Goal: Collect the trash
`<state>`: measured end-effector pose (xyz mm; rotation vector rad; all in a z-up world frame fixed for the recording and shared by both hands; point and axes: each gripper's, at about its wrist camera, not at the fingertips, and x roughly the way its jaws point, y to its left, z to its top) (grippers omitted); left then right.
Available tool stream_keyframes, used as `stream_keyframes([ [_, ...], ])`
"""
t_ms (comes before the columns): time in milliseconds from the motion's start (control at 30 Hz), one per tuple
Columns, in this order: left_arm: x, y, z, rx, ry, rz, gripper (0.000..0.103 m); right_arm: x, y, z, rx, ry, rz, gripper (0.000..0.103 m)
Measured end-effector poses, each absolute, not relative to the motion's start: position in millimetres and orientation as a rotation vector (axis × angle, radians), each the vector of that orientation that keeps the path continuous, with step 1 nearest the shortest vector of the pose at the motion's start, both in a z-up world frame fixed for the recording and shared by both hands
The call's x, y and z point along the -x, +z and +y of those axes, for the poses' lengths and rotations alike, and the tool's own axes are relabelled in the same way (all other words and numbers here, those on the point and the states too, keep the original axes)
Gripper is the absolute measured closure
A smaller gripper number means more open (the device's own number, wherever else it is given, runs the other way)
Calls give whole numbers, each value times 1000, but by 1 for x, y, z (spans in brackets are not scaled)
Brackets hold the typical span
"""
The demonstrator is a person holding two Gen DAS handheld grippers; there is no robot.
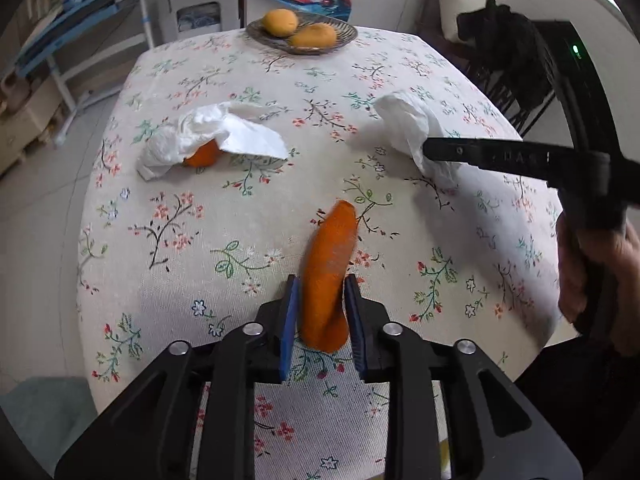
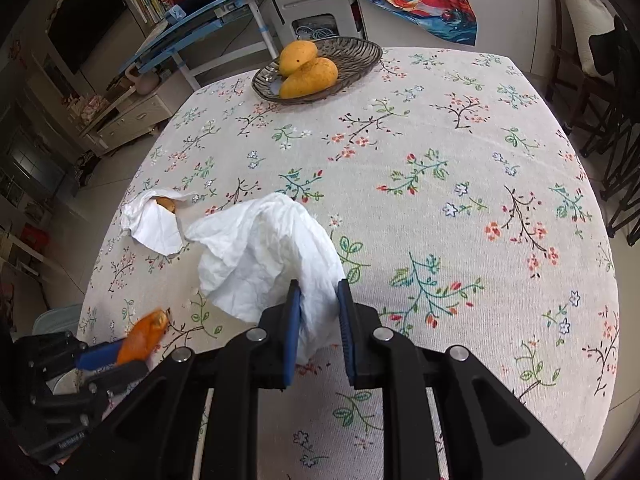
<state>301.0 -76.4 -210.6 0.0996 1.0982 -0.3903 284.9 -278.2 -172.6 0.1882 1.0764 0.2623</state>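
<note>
My left gripper (image 1: 322, 292) is shut on a long orange peel (image 1: 330, 268) and holds it just above the floral tablecloth (image 1: 240, 240); the peel also shows in the right wrist view (image 2: 142, 340). My right gripper (image 2: 319, 296) is shut on a crumpled white tissue (image 2: 264, 252), which also shows in the left wrist view (image 1: 408, 124). A second white tissue (image 1: 212, 136) lies on the left of the table over another orange peel piece (image 1: 202, 156); it also shows in the right wrist view (image 2: 154, 220).
A woven dish (image 1: 302, 36) with two mangoes (image 1: 280, 22) stands at the table's far edge. A dark chair (image 1: 508, 64) is at the right. A blue-framed desk (image 2: 192, 20) and cabinets stand beyond the table on the left. A pale bin (image 2: 56, 318) sits below the table's left edge.
</note>
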Motion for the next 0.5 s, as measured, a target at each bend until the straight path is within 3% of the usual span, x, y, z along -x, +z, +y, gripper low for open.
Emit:
stream_keyframes([
  [33, -301, -210, -77, -107, -384, 1090, 68, -285, -172, -279, -191, 260, 1073, 60],
  [133, -303, -205, -78, -94, -367, 1061, 59, -282, -169, -280, -213, 273, 1039, 51],
  [233, -303, -205, -80, -113, -354, 1047, 56, -283, -163, -278, -227, 291, 1002, 40],
  [500, -305, -213, -89, -149, -349, 1061, 58, -290, -168, -262, -191, 298, 1002, 35],
])
